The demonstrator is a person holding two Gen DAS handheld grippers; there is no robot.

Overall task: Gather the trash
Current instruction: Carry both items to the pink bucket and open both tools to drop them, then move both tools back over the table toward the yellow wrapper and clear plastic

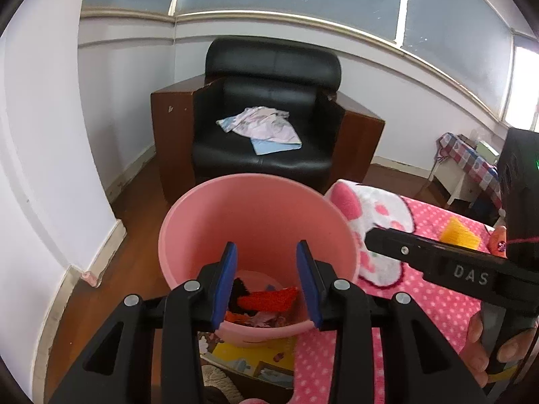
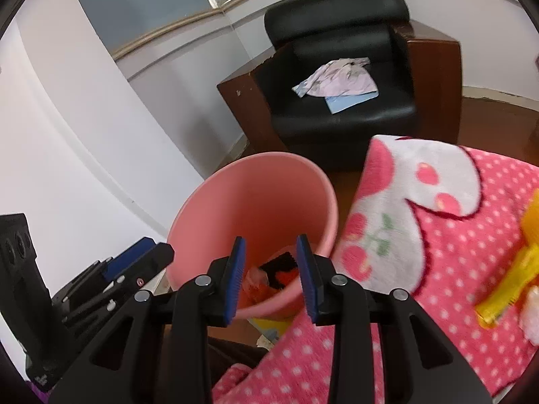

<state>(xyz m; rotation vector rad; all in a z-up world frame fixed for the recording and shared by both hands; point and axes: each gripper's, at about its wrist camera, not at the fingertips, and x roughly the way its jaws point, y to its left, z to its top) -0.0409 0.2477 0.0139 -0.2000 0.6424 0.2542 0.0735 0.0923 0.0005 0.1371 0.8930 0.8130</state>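
On the floor, pink bucket (image 1: 256, 229) sits under both grippers' parted fingers (image 1: 227, 282).

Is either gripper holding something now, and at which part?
Nothing is held. The left gripper and right gripper are open and empty above the pink bucket.

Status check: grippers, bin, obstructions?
Left gripper open, empty. Right gripper open, empty. Pink bin holds scraps. Nothing blocking.
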